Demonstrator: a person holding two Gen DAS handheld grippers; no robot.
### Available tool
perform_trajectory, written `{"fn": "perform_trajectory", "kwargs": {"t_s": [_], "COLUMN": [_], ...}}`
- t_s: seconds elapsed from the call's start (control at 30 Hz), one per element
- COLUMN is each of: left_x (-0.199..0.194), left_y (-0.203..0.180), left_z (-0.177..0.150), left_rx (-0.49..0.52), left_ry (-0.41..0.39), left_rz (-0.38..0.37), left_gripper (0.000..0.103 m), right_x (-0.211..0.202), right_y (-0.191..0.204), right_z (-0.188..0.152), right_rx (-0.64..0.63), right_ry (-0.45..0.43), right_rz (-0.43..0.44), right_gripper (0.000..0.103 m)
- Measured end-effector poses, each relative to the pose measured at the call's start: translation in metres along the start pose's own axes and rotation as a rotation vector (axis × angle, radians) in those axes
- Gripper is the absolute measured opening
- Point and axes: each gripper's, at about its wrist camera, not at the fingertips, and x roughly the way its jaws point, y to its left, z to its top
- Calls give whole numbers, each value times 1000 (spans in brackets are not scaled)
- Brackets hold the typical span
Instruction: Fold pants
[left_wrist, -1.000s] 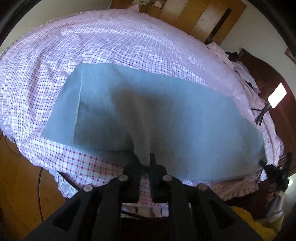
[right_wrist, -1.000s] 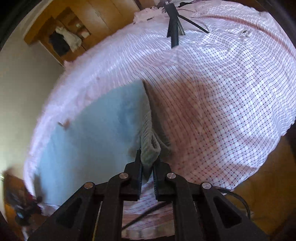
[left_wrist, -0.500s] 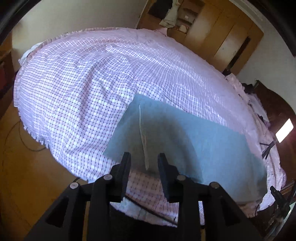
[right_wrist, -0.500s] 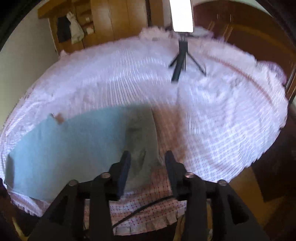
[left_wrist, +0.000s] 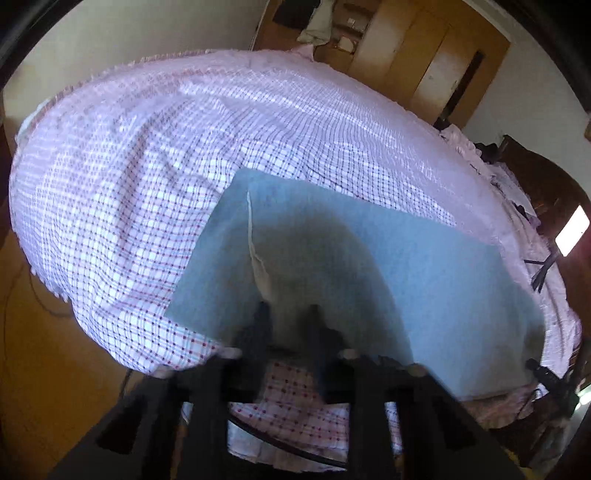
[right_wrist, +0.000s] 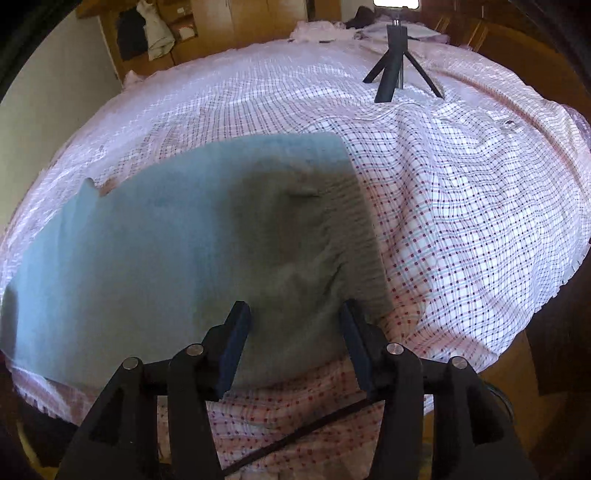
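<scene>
- The long blue-grey cloth pants (left_wrist: 369, 266) are spread flat on the pink-and-white checked bed sheet (left_wrist: 129, 184), along the near edge of the sheet, with much bare sheet left beyond them.
- It seems that the two legs are already laid one on the other, so the step in hand is judged to be a new grip for the crosswise fold.
- The left gripper (left_wrist: 288, 314) is seen blurred at the sheet's near edge, over the near border of the pants' leg end. Its jaws have just been closing and are taken as nearly together. Cloth is seen at the tips, but whether it is pinched cannot be told.
- The right gripper (right_wrist: 293, 314) is held over the ribbed waistband (right_wrist: 362, 229), also at the near edge of the sheet. Its jaws have just been opening and stand well apart. The cloth lies under them and is not pressed.
- For a good fold, all layers of the near border should be caught, not only the top one. The pale seam strip (left_wrist: 253, 240) may be used as a guide.
- The leg end should be lifted only a little off the sheet and carried towards the waistband, so that the edges are matched and no wrinkle is dragged in.
- The checked sheet should not be pinched together with the pants.
</scene>
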Motion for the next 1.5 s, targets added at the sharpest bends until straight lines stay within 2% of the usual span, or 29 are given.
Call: {"fn": "perform_trajectory", "kwargs": {"t_s": [0.07, 0.17, 0.23, 0.37, 0.53, 0.67, 0.77, 0.83, 0.87, 1.0, 1.13, 1.2, 1.27, 1.37, 1.43, 1.5], "left_x": [-6, -26, -32, -20, 19, 11, -5, -14, -15, -4, 18, 25, 26, 29, 31, 33], "left_y": [-1, 3, 10, 30, 36, 27, 21, 12, 6, -10, -13, -12, -11, -12, -13, -15], "left_z": [2, 12, 17, 14, 11, 15, 19, 21, 23, 24, 17, 14, 13, 14, 14, 14], "left_rx": [2, 31, 34, -3, 36, 75, 76, 81, 91, 131, 125, 114, 112, 112, 121, 123], "left_ry": [-16, -88, -109, -41, 21, 16, -8, -20, -22, -11, 41, 27, 19, 27, 28, 26], "left_rz": [-6, 61, 96, 104, 185, 222, 181, 145, 138, 156, 167, 172, 176, 182, 189, 196], "left_gripper": [3, 3, 3, 4, 11, 12, 17, 39, 41, 43, 43, 46, 47, 48, 50, 51], "right_x": [-1, -1, -1, -1, 0, -9, -26, -36, -38, -29, -12, -10, -13, -28, -32, -23], "right_y": [3, 4, 2, 3, 7, -9, -30, -44, -50, -66, -68, -64, -59, -61, -62, -61], "right_z": [-2, -2, -3, -4, -5, -2, -6, -10, -12, -17, -19, -17, -13, 0, 12, 23], "right_rx": [-15, -27, -14, -20, -50, 30, 140, 190, 209, 264, 283, 264, 243, 221, 198, 171], "right_ry": [-3, -4, -9, -12, -6, -16, -62, -108, -122, -99, -57, -80, -117, -222, -249, -225], "right_rz": [-4, -3, 6, 4, -5, 84, 186, 195, 189, 203, 284, 298, 261, 200, 216, 271], "right_gripper": [49, 49, 49, 53, 55, 55, 55, 55, 55, 56, 56, 56, 56, 56, 57, 59]}}
